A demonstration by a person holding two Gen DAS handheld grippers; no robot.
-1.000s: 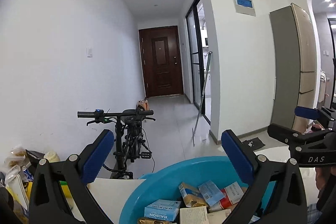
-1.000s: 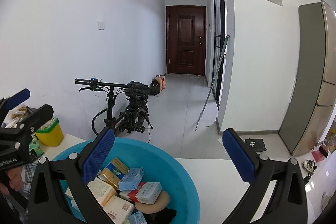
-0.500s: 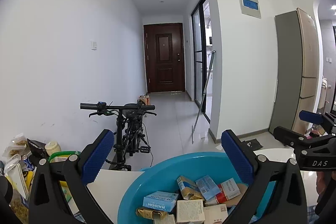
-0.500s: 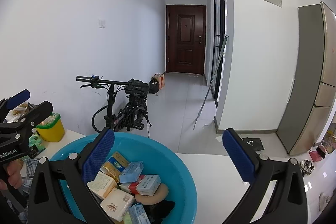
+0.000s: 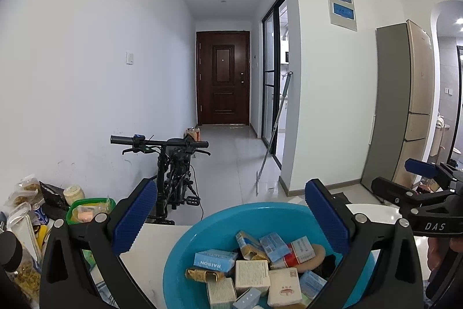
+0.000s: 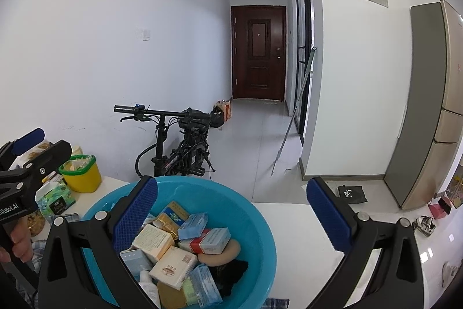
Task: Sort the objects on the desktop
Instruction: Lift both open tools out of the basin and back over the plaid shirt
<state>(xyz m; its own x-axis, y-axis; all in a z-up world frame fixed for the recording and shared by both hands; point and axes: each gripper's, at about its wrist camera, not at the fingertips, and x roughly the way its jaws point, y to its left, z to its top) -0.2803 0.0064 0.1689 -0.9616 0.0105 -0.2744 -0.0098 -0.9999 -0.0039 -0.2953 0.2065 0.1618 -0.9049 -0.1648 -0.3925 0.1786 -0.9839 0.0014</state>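
Small boxes [image 5: 262, 271] and packets fill a blue basin [image 5: 185, 254] that sits on the white bench [image 5: 150, 248] at the bottom centre of my left wrist view. I see my left claw [image 5: 231, 216] spread wide above the basin's near side, nothing between its blue pads [image 5: 136, 215]. At the right edge of that view my right claw [image 5: 405, 181] comes in from the side. Through the right wrist camera the basin [image 6: 254, 210] lies at the lower left, with a blue and white box [image 6: 193, 221], a red and white box [image 6: 207, 241], a cream box [image 6: 173, 267] and a tan round pad [image 6: 224, 251] heaped inside. My right claw [image 6: 231, 215] is likewise released, empty, its left pad [image 6: 136, 212] over the basin and its right pad over bare bench [image 6: 298, 236]. My left claw [image 6: 40, 144] shows at the left edge of this view, and beside it a yellow tub with a green rim [image 6: 82, 177] and a green patterned carton [image 6: 55, 197] stand on the bench. Snack bags [image 5: 26, 210] crowd the lower left of the left view. Beyond the bench, a black bicycle [image 6: 179, 146] leans by the white wall, a dark brown door [image 6: 258, 52] closes the hallway, and a tall fridge [image 6: 434, 103] stands at the right.
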